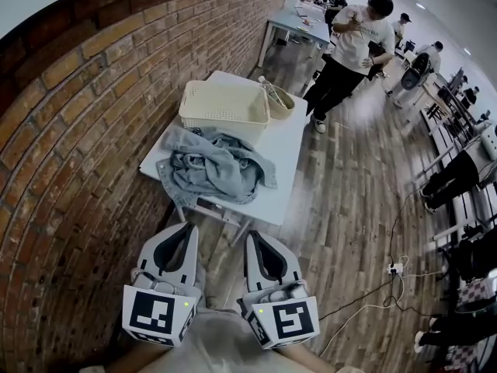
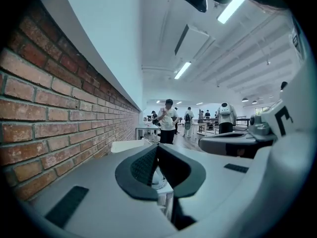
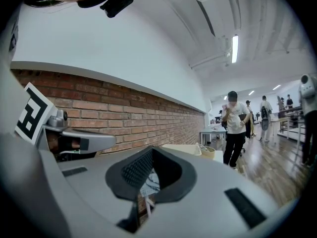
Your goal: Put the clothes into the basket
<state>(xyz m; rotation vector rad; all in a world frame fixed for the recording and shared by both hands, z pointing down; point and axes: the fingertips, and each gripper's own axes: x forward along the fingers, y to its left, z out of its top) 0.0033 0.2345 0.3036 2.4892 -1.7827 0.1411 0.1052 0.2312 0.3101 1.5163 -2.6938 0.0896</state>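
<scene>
Both closed tight and empty: left hand-held gripper (image 1: 189,227), right hand-held gripper (image 1: 251,236). Clothes (image 1: 213,165) lie ahead of them on the counter (image 1: 286,150), right by the basket (image 1: 221,117).

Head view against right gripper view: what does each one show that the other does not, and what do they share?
Only the head view shows the whole heap of clothes lying on the white table in front of the basket, and the power strip on the floor. Only the right gripper view shows the ceiling lamp and the camera worn on the person's head. Both show the brick wall, the basket and the person in a white shirt.
</scene>
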